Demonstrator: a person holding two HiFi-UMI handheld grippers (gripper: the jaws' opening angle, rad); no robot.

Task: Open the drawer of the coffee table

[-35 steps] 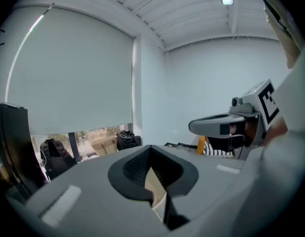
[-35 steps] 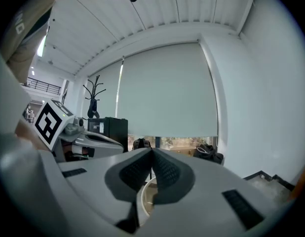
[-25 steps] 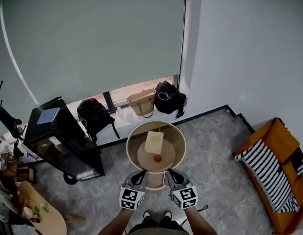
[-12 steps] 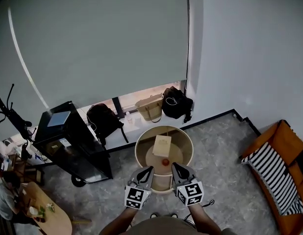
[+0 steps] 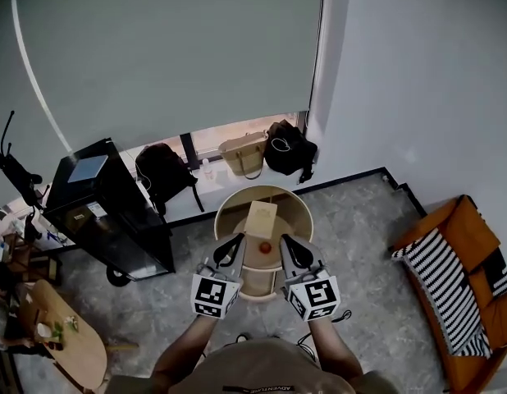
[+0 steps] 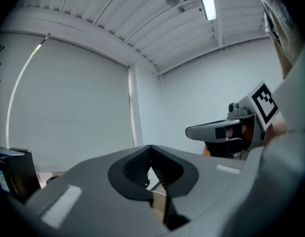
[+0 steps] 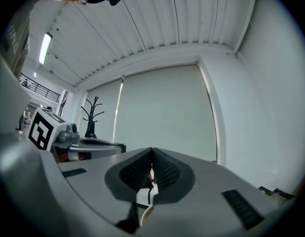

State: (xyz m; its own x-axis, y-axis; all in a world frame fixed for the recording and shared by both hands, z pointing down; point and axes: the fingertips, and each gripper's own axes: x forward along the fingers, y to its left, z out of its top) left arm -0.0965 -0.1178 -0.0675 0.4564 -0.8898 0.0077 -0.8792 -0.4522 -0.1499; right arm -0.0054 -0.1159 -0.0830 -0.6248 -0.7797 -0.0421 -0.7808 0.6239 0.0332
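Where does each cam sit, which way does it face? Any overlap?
Head view: on the person's head, steeply down at the coffee table; forearms, left gripper and right gripper show.
Left gripper view: on the left gripper, level toward the blind; own shut jaws low, right gripper at right.
Right gripper view: on the right gripper, same heading; shut jaws, left gripper at left.
Shared: all three show the blind.
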